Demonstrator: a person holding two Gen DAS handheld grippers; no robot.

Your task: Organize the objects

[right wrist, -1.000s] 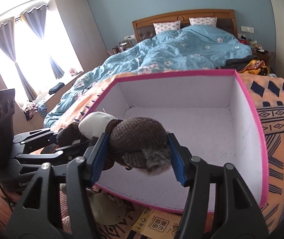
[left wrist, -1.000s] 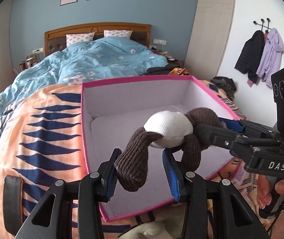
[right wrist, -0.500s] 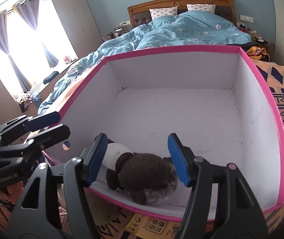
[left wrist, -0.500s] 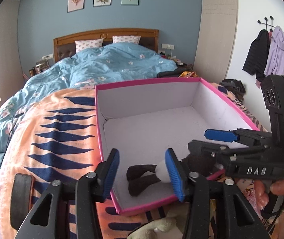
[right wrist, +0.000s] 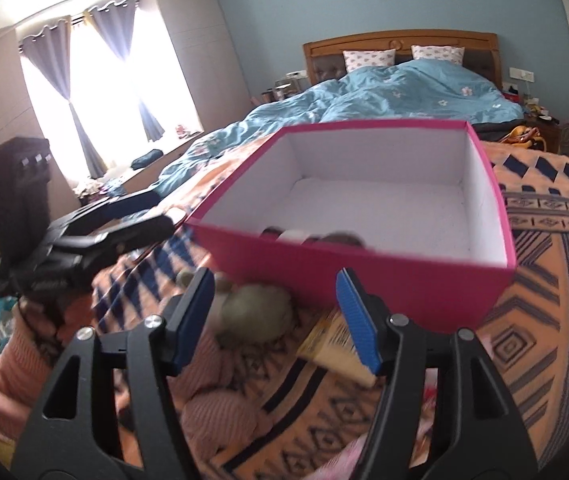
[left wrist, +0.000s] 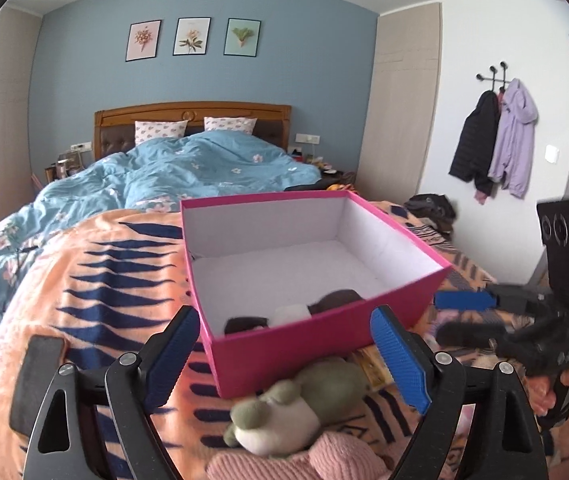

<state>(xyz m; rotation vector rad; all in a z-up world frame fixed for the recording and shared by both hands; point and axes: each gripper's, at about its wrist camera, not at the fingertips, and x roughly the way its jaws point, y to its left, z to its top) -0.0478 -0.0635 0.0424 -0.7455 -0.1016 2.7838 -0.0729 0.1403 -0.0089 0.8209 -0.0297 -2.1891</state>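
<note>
Our left tool (left wrist: 284, 360) at lower centre has just been opening and now gapes wide, holding nothing. The brown-and-white knitted toy (left wrist: 296, 312) lies above it, inside the pink box (left wrist: 324, 340), against the near wall. Our right tool (right wrist: 274, 318) stands open and empty; a green plush (right wrist: 256, 312) lies between its fingers, untouched.

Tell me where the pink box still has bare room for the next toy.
Pink box: bare white floor from the middle to the far wall and along the right wall. Crowded at the near wall, where the brown-and-white toy lies. Outside, the green plush blocks the near side.
</note>
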